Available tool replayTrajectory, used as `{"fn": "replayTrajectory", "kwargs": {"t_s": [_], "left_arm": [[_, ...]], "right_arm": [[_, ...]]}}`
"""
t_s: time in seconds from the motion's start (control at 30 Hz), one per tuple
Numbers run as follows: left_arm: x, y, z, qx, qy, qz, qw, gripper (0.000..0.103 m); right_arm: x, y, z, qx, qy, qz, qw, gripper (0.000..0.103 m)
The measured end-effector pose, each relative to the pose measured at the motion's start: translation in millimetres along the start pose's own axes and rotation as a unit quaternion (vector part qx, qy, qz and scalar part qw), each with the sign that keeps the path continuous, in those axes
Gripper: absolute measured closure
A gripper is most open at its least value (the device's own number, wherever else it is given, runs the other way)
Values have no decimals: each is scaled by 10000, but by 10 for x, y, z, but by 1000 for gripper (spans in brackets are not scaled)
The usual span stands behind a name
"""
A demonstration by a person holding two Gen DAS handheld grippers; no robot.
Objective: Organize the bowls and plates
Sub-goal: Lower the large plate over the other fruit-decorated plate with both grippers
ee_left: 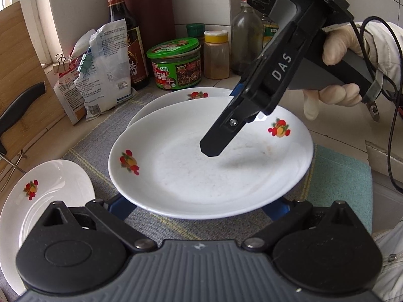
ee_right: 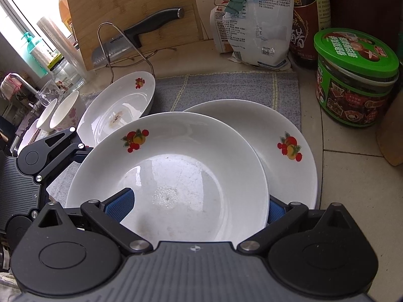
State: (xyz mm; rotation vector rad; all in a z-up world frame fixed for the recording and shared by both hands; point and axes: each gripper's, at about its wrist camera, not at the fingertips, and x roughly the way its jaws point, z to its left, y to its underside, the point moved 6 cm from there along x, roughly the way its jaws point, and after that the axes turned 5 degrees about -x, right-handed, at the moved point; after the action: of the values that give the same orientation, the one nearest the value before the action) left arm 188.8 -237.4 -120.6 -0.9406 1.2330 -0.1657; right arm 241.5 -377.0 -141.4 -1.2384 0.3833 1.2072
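Right hand-held gripper (ee_right: 199,202) clamps the top plate's (ee_right: 176,171) rim; left hand-held gripper (ee_left: 201,205) spread beneath it

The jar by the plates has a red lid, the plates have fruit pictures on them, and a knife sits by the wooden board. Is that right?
Not quite. The jar has a green lid, not red; the right wrist view shows it clearly. The rest holds: the plates carry fruit pictures, and a knife sits by the wooden board.
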Motion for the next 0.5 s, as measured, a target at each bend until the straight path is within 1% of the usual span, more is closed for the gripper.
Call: {"fn": "replayTrajectory", "kwargs": {"t_s": [0.2,0.5], "left_arm": [[29,-17,15,-7,46,-8,10000,1],[33,-24,37,85,4,-35,10000,1]], "right_arm": [[10,19,-39,34,45,62,10000,0],[3,18,-76,54,98,55,9999,0]]}}
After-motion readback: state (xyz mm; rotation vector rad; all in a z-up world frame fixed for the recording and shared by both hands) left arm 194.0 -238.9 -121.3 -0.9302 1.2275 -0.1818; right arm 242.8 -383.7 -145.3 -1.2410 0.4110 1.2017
